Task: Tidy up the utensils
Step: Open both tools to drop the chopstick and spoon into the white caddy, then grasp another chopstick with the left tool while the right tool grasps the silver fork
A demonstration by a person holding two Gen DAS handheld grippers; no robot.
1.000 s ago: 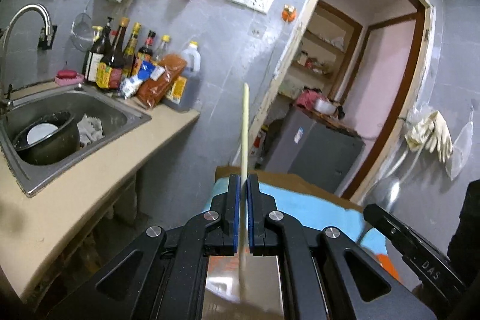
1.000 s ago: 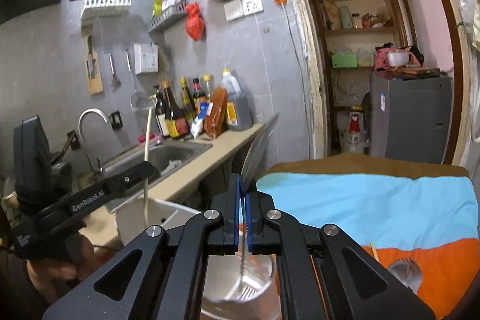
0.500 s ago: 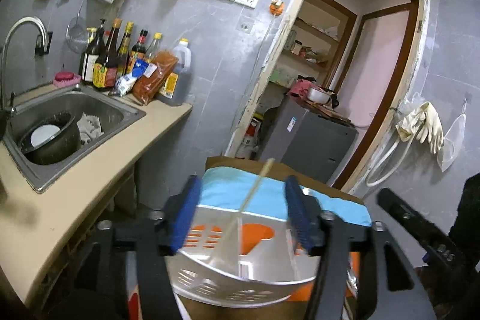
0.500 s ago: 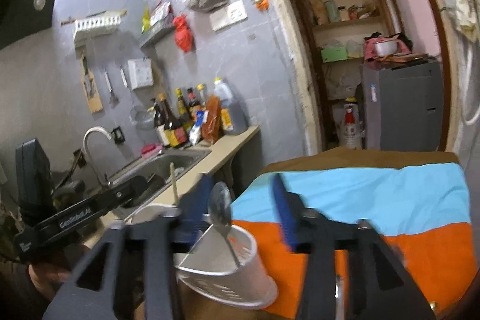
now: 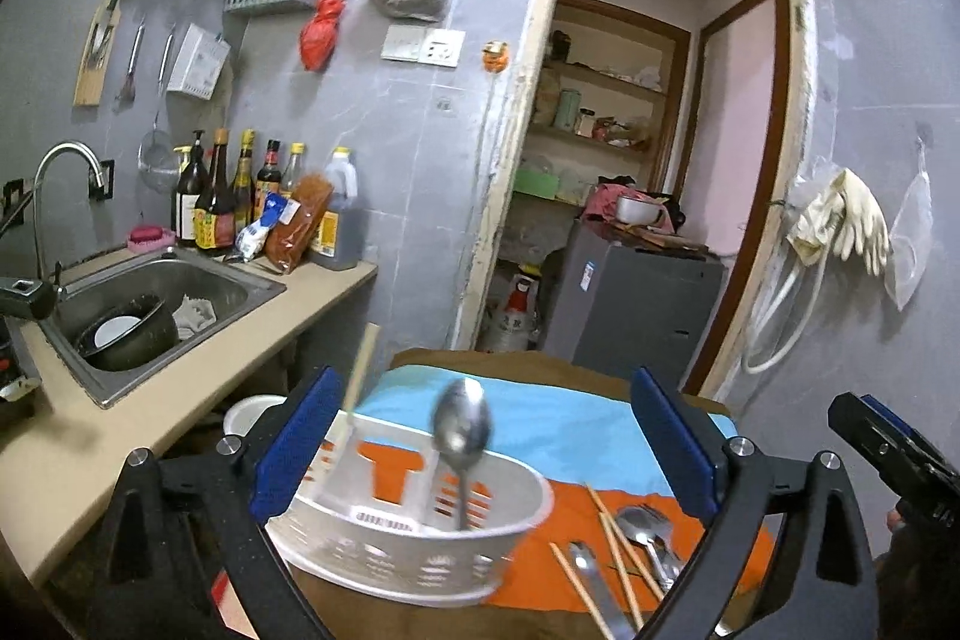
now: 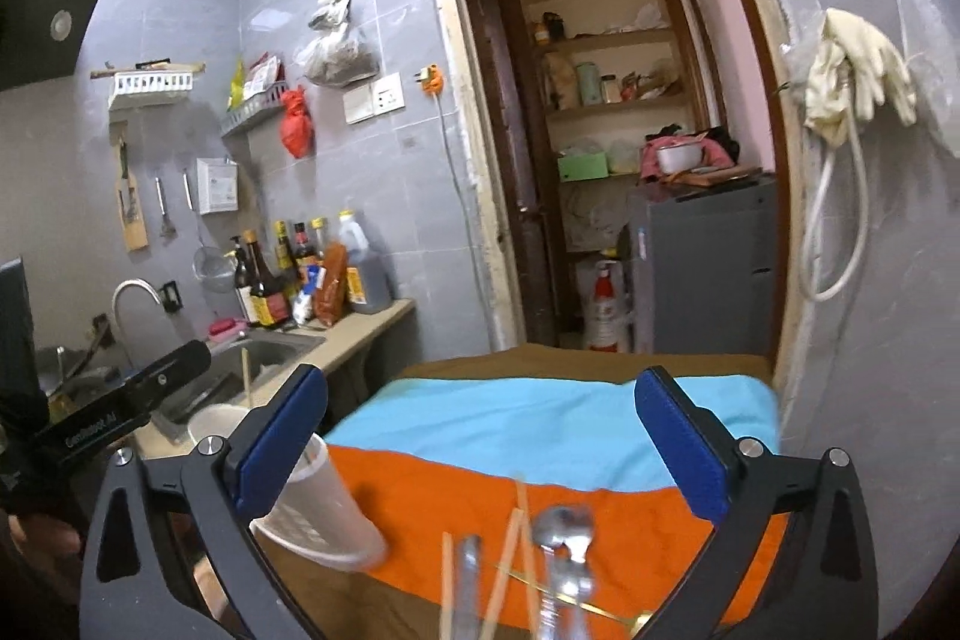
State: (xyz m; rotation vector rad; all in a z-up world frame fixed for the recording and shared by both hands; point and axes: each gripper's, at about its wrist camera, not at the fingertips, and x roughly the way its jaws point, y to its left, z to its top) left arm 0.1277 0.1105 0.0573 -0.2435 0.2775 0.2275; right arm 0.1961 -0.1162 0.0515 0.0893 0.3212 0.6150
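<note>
A white slotted utensil holder (image 5: 414,538) stands on the orange and blue cloth (image 5: 558,424). A metal spoon (image 5: 463,430) and a wooden chopstick (image 5: 360,376) stand in it. My left gripper (image 5: 486,454) is open and empty just above the holder. Loose chopsticks and spoons (image 5: 630,544) lie on the cloth to its right. My right gripper (image 6: 498,454) is open and empty above those loose utensils (image 6: 558,538), with the holder (image 6: 318,508) at its left.
A counter with a steel sink (image 5: 162,292) and sauce bottles (image 5: 252,196) runs along the left. A grey fridge (image 5: 636,304) stands in the doorway behind the table. Gloves (image 5: 840,220) hang on the right wall.
Both grippers opened: the left let go of the chopstick, the right let go of the spoon, both now in the holder. The right gripper moved right over the loose utensils.
</note>
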